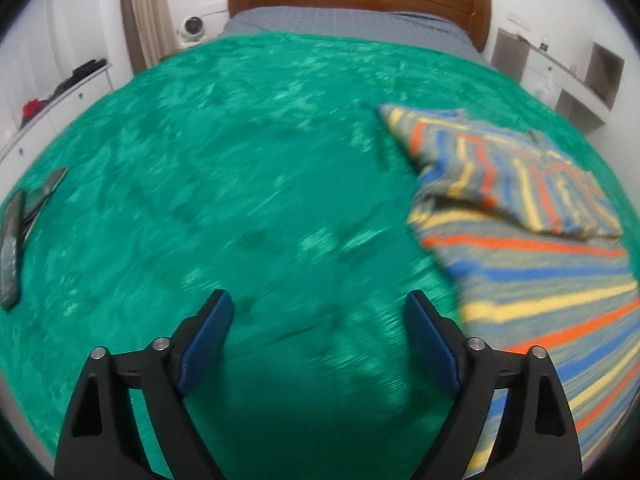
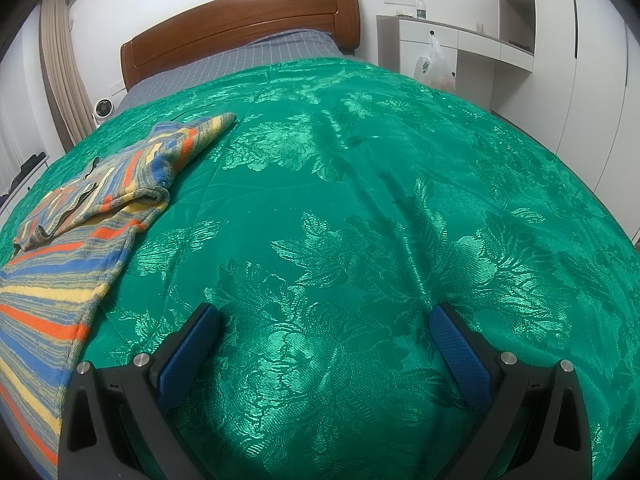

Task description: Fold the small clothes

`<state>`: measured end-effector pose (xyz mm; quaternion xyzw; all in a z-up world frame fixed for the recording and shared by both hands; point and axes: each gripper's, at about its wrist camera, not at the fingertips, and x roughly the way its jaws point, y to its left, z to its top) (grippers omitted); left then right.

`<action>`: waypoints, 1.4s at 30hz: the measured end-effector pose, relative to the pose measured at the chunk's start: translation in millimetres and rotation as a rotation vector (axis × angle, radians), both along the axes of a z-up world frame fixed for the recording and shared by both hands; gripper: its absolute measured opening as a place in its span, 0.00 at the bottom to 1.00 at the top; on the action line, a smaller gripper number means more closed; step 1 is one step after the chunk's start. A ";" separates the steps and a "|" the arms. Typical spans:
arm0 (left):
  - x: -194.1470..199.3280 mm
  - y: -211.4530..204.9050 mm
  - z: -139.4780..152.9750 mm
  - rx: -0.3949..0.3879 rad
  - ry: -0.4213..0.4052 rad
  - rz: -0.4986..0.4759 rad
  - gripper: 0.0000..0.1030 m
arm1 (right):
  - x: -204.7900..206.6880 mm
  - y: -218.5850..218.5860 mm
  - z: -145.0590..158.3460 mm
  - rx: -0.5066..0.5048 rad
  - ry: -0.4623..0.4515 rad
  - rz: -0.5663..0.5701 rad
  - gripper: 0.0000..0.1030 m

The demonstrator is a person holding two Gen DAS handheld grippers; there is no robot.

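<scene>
Green brocade bedspread [image 2: 360, 200] covers the bed, wooden headboard [image 2: 240, 24] at 12 o'clock. Striped shirt [image 1: 520, 240] lies partly folded at 3 o'clock of the left hand-held gripper [image 1: 320, 308], at 9 o'clock of the right hand-held gripper [image 2: 324, 320]. Both hand-held grippers spread wide, holding nothing. Remotes [image 1: 16, 236] at 9 o'clock in left view.

Green brocade bedspread [image 2: 360, 200] with striped shirt [image 2: 80, 220] and remotes [image 1: 12, 240] on top.
</scene>
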<state>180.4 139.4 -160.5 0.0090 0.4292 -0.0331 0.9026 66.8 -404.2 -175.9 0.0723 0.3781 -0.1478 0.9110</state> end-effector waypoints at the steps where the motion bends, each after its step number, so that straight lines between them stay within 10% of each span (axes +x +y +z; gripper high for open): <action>1: -0.4 5.4 -8.7 -0.010 0.010 0.009 0.92 | 0.2 0.1 0.0 0.000 0.000 0.000 1.00; 5: -19.4 16.6 -27.8 -0.054 -0.090 0.008 0.96 | -0.3 -0.1 -0.1 0.000 0.000 0.000 1.00; 42: -15.0 10.0 -32.4 -0.030 -0.103 -0.002 1.00 | -0.9 0.1 -0.5 0.001 -0.003 -0.001 1.00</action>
